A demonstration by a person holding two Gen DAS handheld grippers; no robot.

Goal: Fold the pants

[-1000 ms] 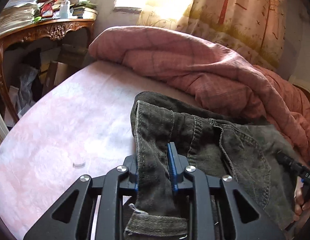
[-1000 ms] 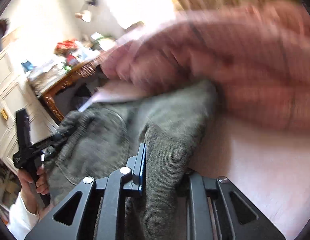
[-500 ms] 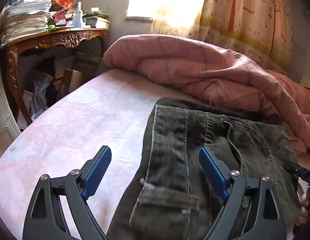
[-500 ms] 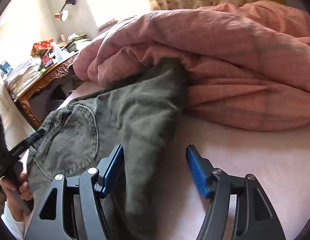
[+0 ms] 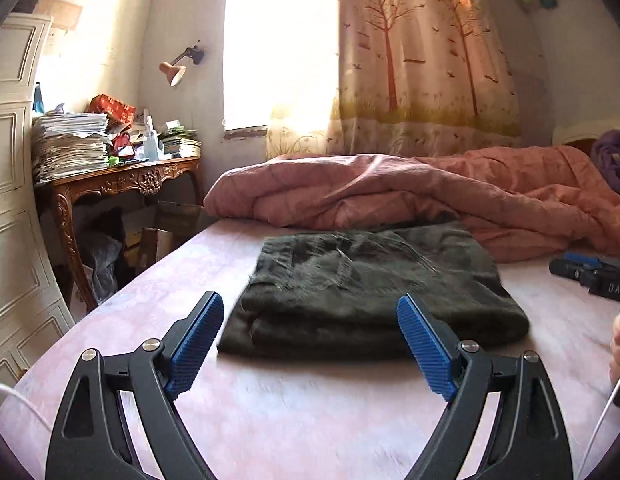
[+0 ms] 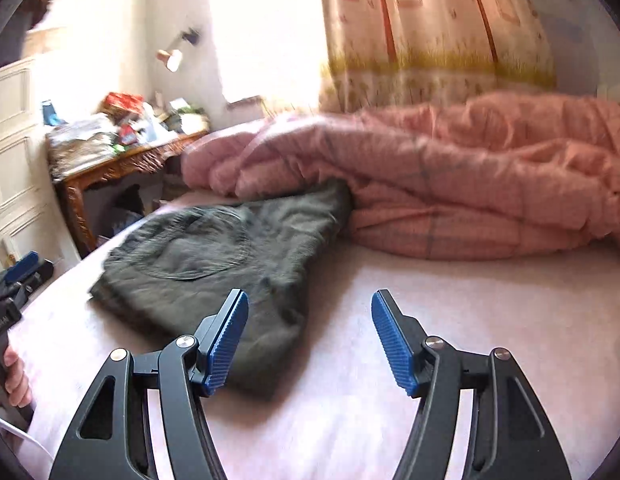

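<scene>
Dark olive pants (image 5: 366, 280) lie folded into a thick flat bundle on the pink bed sheet (image 5: 310, 408), their far edge against the quilt. My left gripper (image 5: 310, 320) stands open a short way in front of the bundle, nothing between its blue pads. In the right wrist view the pants (image 6: 214, 256) lie ahead and to the left. My right gripper (image 6: 310, 320) is open too, drawn back, with only the bundle's near corner seen past its left pad. Each view catches the other gripper at its edge: the right one (image 5: 590, 276) and the left one (image 6: 14, 280), held by a hand.
A rumpled pink quilt (image 5: 410, 196) is heaped along the far side of the bed. A carved wooden table (image 5: 122, 184) piled with papers and bottles stands left of the bed. White panelled doors (image 5: 10, 208) are at far left. A tree-print curtain (image 5: 422, 60) hangs behind.
Both grippers were shut on the pants a second ago. They opened, let go, and pulled back from the bundle, which now lies flat on the sheet.
</scene>
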